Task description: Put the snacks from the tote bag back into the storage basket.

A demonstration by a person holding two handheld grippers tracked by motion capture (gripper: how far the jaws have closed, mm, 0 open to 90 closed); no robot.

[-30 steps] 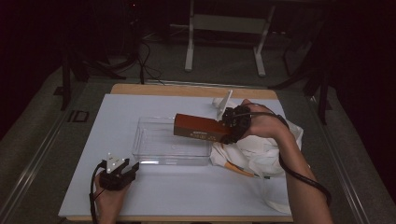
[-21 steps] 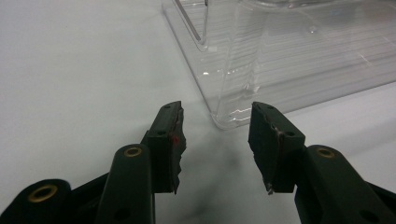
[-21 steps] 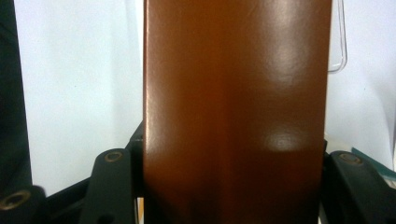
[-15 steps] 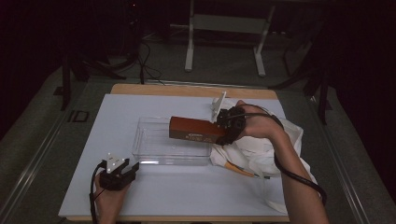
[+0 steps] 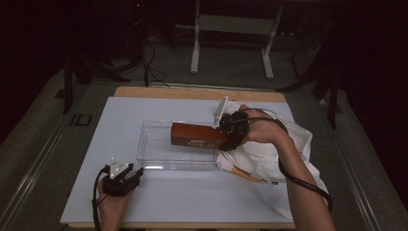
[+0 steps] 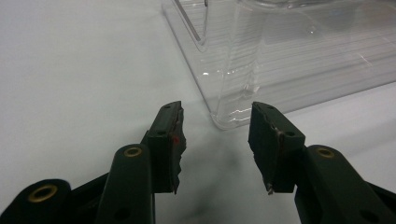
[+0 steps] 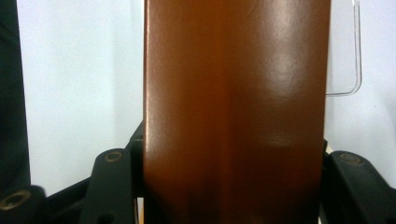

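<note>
The brown box (image 5: 198, 135) carried a small pale label on its near side, too blurred to read.

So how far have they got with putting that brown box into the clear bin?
Picked up: the right gripper is clamped on one end of the brown box. In hand: the box hangs over the clear plastic bin, apparently not yet set down. Left: probably lowering and releasing it. The left gripper rests open on the table near the bin's corner.
</note>
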